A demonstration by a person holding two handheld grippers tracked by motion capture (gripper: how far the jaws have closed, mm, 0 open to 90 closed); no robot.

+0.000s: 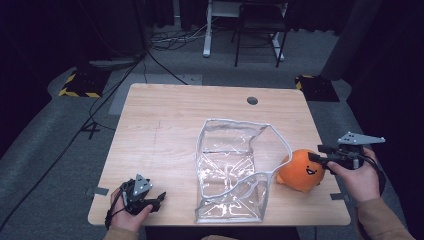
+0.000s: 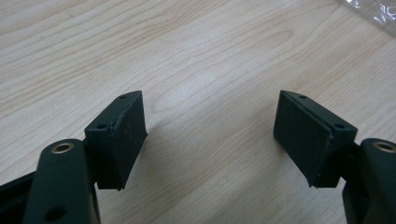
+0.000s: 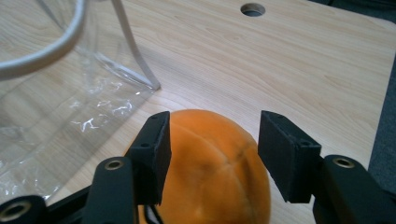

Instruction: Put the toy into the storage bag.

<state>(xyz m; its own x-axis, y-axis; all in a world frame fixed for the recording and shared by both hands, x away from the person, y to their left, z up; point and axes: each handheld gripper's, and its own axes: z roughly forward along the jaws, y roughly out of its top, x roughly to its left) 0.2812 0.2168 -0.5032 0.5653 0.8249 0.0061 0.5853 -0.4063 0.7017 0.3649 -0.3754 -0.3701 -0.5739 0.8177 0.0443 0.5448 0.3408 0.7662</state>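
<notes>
Orange plush toy [image 1: 300, 171] lies on the right side of the wooden table [image 1: 165, 130], toward the near edge, just right of a clear plastic pouch [image 1: 232, 170] with a white rim that stands open in the middle. The high view shows a small smiling face on the toy's right flank, turned toward the right gripper [image 1: 320, 159], which a hand [image 1: 356, 177] holds level at the toy's right side. From above it is hard to tell how the jaws stand; the right gripper view settles it: the right gripper [image 3: 212, 149] has its jaws spread on either side of the toy's rounded top, the left pad close against the fabric, the right pad with a gap, so nothing is clamped. That view also shows the pouch's white rim and crinkled film to the left, and a round hole [image 3: 252, 9] in the table at the far edge.

At the near left corner, the left gripper [image 1: 152, 201] rests low in the other hand [image 1: 127, 212]. The left gripper view shows the left gripper [image 2: 210, 135] with jaws wide apart over bare wood, holding nothing, with a scrap of clear film at the top right corner.
</notes>
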